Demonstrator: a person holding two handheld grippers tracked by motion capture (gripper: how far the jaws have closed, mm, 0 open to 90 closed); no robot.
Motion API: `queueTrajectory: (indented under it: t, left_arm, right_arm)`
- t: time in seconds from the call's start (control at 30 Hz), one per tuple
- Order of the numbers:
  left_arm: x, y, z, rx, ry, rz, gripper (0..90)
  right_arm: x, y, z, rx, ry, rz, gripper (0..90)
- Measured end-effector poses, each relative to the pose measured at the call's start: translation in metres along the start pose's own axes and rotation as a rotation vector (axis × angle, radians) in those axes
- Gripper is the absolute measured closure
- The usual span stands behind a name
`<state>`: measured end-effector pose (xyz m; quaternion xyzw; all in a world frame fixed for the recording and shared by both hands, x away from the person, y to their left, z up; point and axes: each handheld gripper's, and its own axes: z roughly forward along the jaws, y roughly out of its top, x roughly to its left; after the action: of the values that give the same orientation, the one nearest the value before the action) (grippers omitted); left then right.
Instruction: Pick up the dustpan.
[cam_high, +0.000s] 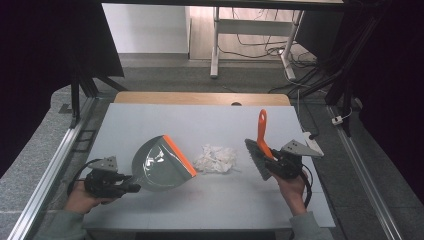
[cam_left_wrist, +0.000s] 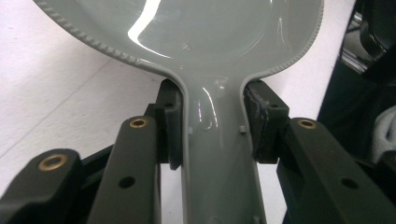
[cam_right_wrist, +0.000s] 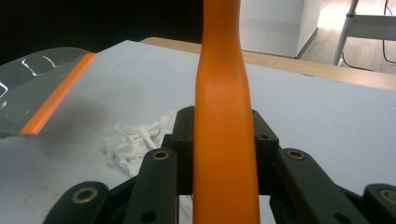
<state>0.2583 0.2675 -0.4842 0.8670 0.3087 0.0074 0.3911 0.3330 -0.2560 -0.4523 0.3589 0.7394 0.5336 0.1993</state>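
Note:
A grey dustpan (cam_high: 161, 165) with an orange lip is held by its handle in my left gripper (cam_high: 131, 186), which is shut on it; the left gripper view shows the pads (cam_left_wrist: 172, 122) clamping the grey dustpan handle (cam_left_wrist: 219, 154). A hand brush (cam_high: 260, 150) with an orange handle and grey bristles is gripped by my right gripper (cam_high: 278, 162), shut on the orange handle (cam_right_wrist: 224, 140). Between the two lies a heap of crumpled white paper scraps (cam_high: 216, 159), also seen as the paper heap (cam_right_wrist: 133, 140) beside the dustpan's orange lip (cam_right_wrist: 58, 93).
The work happens on a pale grey table top (cam_high: 200, 120) with a wooden strip (cam_high: 200, 98) at its far edge. Metal rails (cam_high: 55, 165) run along both sides. A desk frame and cables (cam_high: 260, 45) stand on the floor beyond.

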Motion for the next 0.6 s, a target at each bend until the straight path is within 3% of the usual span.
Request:
queueTrajectory:
  t: [0.27,0.6]
  left_arm:
    - [-0.006,0.003,0.007,0.033,-0.025,0.031,61.6]
    - [-0.008,0.003,0.013,0.068,-0.032,0.029,61.6]
  right_arm:
    - [-0.001,0.002,0.005,0.002,-0.003,0.007,70.3]
    - [-0.001,0.006,0.014,0.004,-0.007,0.005,70.3]
